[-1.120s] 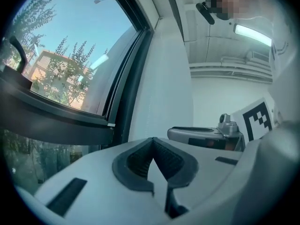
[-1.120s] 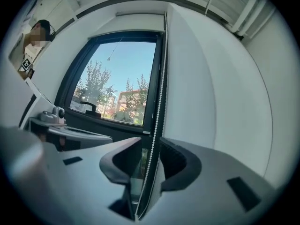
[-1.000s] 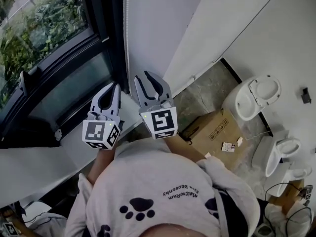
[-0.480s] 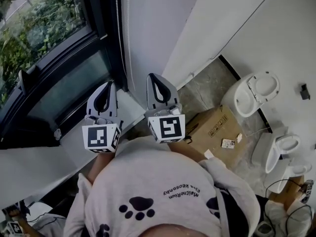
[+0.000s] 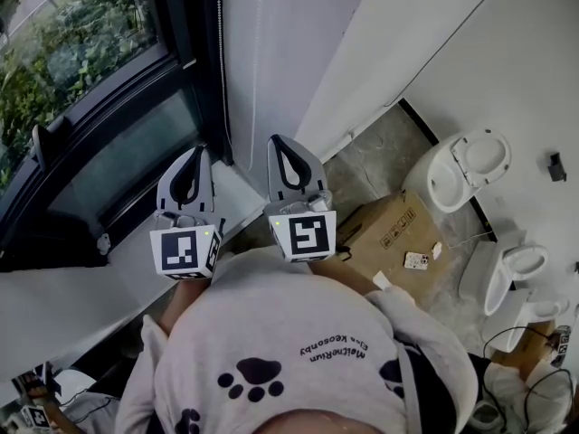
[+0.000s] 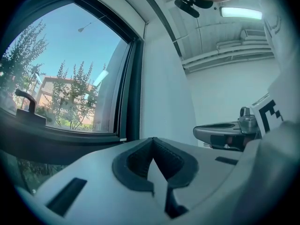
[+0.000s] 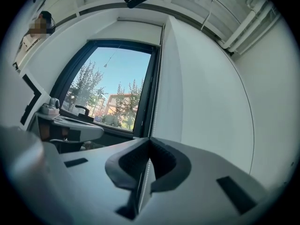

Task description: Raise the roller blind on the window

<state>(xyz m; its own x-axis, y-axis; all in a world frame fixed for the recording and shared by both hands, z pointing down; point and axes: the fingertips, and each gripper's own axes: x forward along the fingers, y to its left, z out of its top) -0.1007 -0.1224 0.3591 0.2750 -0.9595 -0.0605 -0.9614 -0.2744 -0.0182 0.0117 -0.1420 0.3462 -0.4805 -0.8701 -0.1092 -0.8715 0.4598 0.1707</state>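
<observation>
The window [image 5: 81, 80] with its dark frame fills the upper left of the head view, and its glass shows uncovered in both gripper views. A white bead chain [image 7: 158, 64] hangs along the frame's right edge [image 5: 220, 52]. My right gripper [image 5: 274, 140] is shut on this chain, which runs down between its closed jaws [image 7: 149, 138]. To its left, my left gripper [image 5: 197, 150] is shut with nothing between its jaws [image 6: 153, 138], pointing at the frame's lower corner. The blind's white housing [image 7: 138, 25] sits above the glass.
A white sill [image 5: 72, 306] runs below the window, and a dark window handle [image 6: 26, 100] stands on the frame. On the floor to the right lie a cardboard box [image 5: 384, 233] and white toilets [image 5: 461, 174], [image 5: 507, 274]. A white wall [image 5: 298, 52] flanks the chain.
The right gripper's jaws were spread a second ago and have closed on the chain. It shifted slightly right. The left gripper rolled a little and stayed shut.
</observation>
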